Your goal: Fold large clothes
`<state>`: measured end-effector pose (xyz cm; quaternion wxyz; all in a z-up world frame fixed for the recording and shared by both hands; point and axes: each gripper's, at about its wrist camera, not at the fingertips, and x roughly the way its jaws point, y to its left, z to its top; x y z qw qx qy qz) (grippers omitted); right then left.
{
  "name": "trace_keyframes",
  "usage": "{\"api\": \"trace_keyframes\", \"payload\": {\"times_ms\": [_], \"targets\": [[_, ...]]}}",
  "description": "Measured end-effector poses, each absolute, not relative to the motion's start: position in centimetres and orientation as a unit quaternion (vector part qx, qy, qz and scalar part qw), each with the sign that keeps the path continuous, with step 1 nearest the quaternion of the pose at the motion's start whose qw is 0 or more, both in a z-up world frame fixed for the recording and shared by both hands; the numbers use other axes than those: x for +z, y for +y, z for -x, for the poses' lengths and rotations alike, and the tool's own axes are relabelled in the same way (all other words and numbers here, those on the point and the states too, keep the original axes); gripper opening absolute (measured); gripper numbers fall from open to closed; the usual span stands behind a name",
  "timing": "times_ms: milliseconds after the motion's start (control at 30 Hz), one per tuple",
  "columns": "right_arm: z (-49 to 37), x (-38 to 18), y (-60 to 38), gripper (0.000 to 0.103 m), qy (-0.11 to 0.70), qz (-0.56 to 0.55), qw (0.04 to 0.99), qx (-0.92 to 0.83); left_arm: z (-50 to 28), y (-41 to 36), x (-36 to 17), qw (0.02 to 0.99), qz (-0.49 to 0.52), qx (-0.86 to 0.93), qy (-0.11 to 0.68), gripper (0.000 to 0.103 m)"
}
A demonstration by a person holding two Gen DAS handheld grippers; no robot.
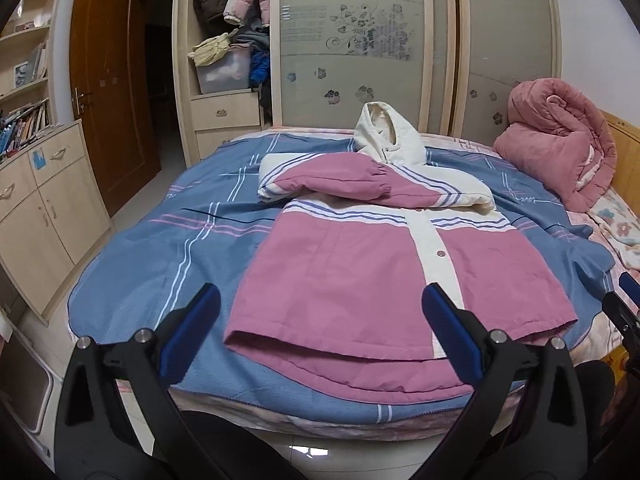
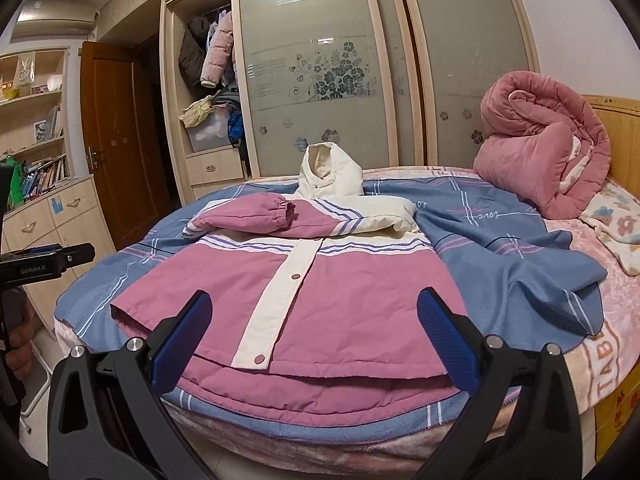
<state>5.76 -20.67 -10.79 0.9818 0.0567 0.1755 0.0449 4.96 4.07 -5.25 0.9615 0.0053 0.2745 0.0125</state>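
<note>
Nearest to us, our left tongs [image 1: 320,320] hang with their blue pads spread wide apart, holding nothing, above the near edge of the bed [image 1: 132,248]. Our right tongs [image 2: 314,326] are likewise spread wide and empty, poised over the hem of the jacket [image 2: 328,292].

The jacket, pink with a cream button strip and blue-and-white stripes across the chest, lies face up on the blue plaid bedspread [image 2: 500,248], its hem towards us at the bed's near edge. One pink sleeve [image 2: 248,216] is folded across the chest, its gathered cuff resting near the collar. Behind it, the cream hood [image 2: 332,176] stands upright.

Further back on the right, a rolled pink quilt [image 2: 544,152] sits against the wooden headboard [image 2: 618,136]. Beyond the bed stands a wardrobe [image 2: 320,64] with frosted, flower-patterned sliding doors, one part open and showing hanging coats. To the left are a brown door [image 2: 116,140] and bookshelves [image 2: 40,168].
</note>
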Motion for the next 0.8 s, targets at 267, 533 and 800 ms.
{"api": "trace_keyframes", "payload": {"times_ms": [267, 533, 800], "targets": [[-5.0, -10.6, -20.6, 0.102, 0.171, -0.055, 0.983, 0.039, -4.5, 3.6, -5.1, 0.963, -0.007, -0.003, 0.27, 0.101], [-5.1, -10.8, -20.5, 0.102, 0.175, -0.057, 0.982, 0.035, -4.6, 3.4, -5.2, 0.963, -0.009, -0.012, 0.27, 0.101], [-9.9, -10.0, -20.1, 0.102, 0.223, -0.075, 0.965, 0.114, -5.1, 4.1, -6.2, 0.961, 0.008, -0.029, 0.274, 0.101]]}}
